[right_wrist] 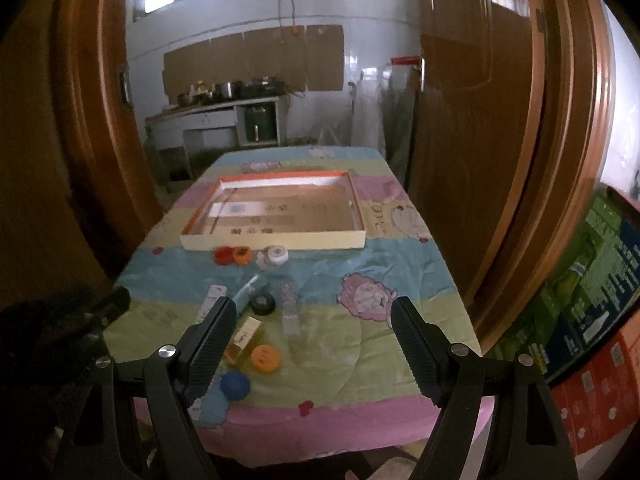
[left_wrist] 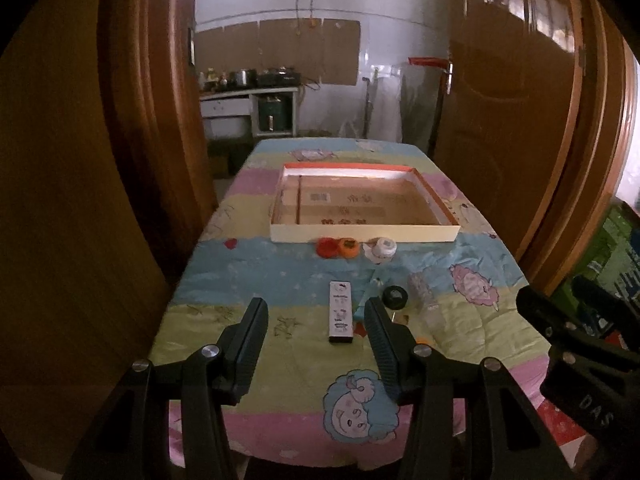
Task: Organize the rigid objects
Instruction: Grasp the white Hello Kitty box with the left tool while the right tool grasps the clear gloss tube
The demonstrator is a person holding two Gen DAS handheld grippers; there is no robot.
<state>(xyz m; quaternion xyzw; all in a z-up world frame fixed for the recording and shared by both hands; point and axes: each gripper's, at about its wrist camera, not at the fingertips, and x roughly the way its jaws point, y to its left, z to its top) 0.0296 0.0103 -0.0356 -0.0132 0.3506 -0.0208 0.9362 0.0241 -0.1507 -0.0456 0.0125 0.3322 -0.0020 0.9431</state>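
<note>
- The left gripper (left_wrist: pixel 316 320) hangs above the near end of the tabletop (left_wrist: pixel 472 344), jaws wide apart with nothing between them.
- The right gripper (right_wrist: pixel 314 320) is just as wide open and empty, to the right of the left one.
- The shallow box (left_wrist: pixel 362 236) lies open at the far half, well apart from both grippers.
- The white rectangular pack (left_wrist: pixel 340 316) lies just ahead of the left gripper, its long axis running away from it toward the box; the left hand looks the nearer one.
- Red cap (left_wrist: pixel 327 246), orange cap (left_wrist: pixel 346 246) and white jar (left_wrist: pixel 382 249) sit in a row just beside the box's near wall.
- Only the right wrist view shows the yellow box (right_wrist: pixel 244 340), the orange lid (right_wrist: pixel 265 358) and the blue lid (right_wrist: pixel 235 385), close to its left finger.
</note>
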